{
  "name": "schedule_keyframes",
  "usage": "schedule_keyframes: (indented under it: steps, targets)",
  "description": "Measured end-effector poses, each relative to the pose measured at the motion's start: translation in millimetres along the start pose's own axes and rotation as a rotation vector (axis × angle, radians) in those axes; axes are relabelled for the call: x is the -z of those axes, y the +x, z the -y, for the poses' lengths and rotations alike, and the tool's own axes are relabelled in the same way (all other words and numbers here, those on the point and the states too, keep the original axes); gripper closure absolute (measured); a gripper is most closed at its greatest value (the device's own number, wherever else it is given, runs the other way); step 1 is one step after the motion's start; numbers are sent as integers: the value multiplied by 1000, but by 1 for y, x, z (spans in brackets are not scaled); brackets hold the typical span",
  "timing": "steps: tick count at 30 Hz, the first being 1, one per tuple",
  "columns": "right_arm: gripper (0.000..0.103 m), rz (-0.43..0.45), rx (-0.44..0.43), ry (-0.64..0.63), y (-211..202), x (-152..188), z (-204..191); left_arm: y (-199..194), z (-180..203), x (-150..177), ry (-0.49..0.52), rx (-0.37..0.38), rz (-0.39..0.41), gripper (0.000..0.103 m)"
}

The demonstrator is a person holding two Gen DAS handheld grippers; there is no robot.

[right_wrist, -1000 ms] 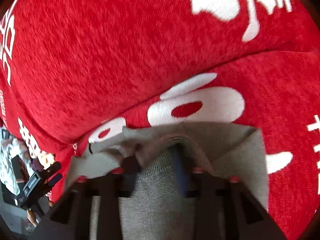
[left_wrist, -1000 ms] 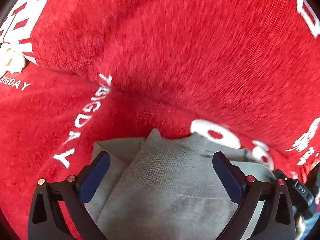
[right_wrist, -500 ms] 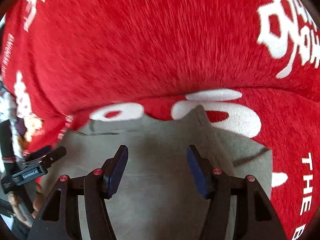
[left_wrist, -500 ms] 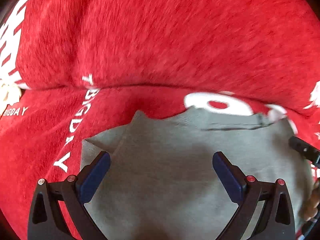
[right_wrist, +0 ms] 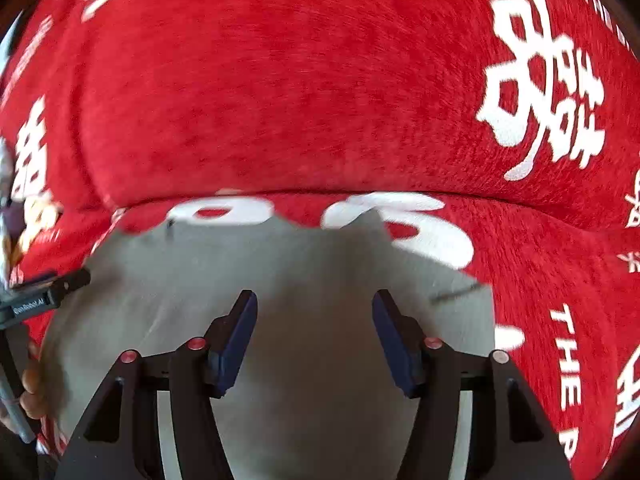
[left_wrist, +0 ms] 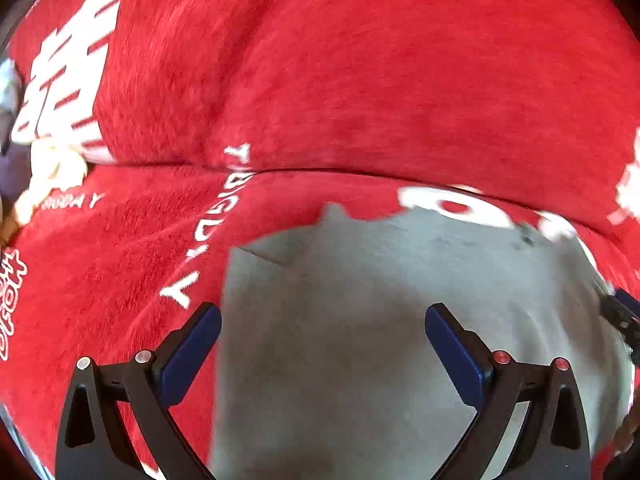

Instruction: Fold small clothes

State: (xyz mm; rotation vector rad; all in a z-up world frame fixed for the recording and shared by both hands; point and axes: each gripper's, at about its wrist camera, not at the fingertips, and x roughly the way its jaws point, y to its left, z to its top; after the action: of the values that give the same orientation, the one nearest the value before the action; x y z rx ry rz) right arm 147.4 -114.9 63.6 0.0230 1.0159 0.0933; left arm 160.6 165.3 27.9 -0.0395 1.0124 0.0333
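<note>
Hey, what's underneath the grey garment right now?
The grey garment lies on a red plush cover with white lettering. A white printed character disappears under its far edge. What lies beneath the garment's middle is hidden.

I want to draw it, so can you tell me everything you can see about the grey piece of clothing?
The grey garment is plain, soft-looking knit cloth with no print. It lies mostly flat on the red blanket with white lettering, its far edge uneven with a small peak and a folded corner at the left. A few shallow wrinkles run near its right side. Both the left gripper and right gripper hover open above it; neither pinches the cloth. Its near part is hidden behind the grippers.
</note>
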Motion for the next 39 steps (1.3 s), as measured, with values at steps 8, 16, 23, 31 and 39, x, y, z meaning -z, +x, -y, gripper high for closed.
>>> schedule_keyframes:
  steps: [8,16,23,31,39]
  targets:
    - [39,-43,59,-98,-8,53,-36,-30,55,57,149,-27,41,1]
    - [31,-28,112,-34,-25,71,6,-19,28,69,89,3,-3,1]
    - [31,-24,139,0,-35,75,19,-28,16,71,70,-4,-16,1]
    - [30,2,100,-71,-63,112,-13,-54,3,113,75,23,4,1]
    - [31,0,83,-32,-69,145,16,-73,-28,146,55,37,38,1]
